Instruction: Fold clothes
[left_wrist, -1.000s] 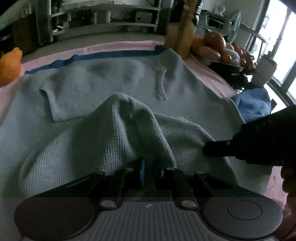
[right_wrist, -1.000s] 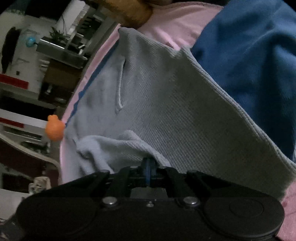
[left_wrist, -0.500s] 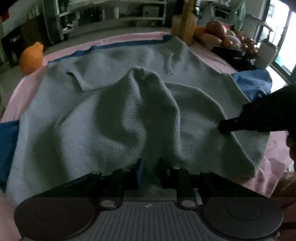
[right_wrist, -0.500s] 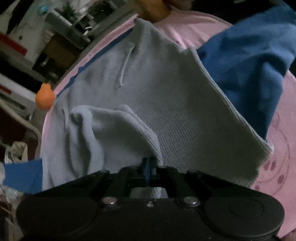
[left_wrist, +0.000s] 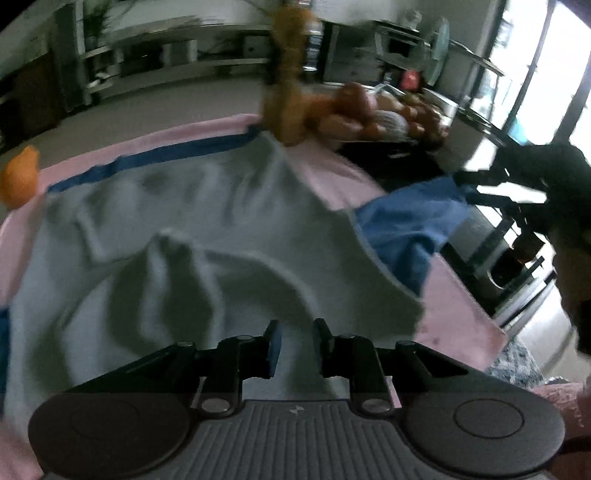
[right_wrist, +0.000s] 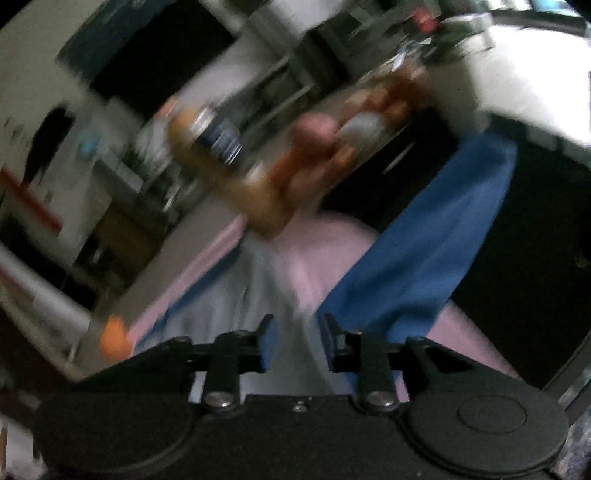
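**Grey top half folded, both your grippers empty**

The grey knit top (left_wrist: 207, 229) is spread over the pink cover (left_wrist: 454, 299), taking up most of the middle. Part of it is flipped over onto itself, so you get a raised, rumpled hump (left_wrist: 173, 251) on the near left half, while the far part lies flatter. Its right edge runs diagonally from the far middle down to a corner on the near right, and pink shows just past that corner.

Your left gripper (left_wrist: 294, 345) sits low over the near edge of the top. Its jaws stand apart with a clear gap, and you only see grey fabric through the gap, nothing pinched in there.

Your right gripper (right_wrist: 295, 341) is parted too and has hold of nothing. In the left wrist view it's up off the cloth at the far right (left_wrist: 480, 188), in front of the bright window. Its own view is badly smeared, so details there are hard to make out.

A blue garment (left_wrist: 406, 221) lies right beside the grey top on the right, draping off that side. A thin blue strip (left_wrist: 159, 158) peeks out along the top's far edge. Further out: an orange toy (left_wrist: 20, 177) at the far left edge of the cover, a tall brownish thing (left_wrist: 288, 92) at the far edge (too blurry to name), and a heap of fruit (left_wrist: 373, 118) just right of it.
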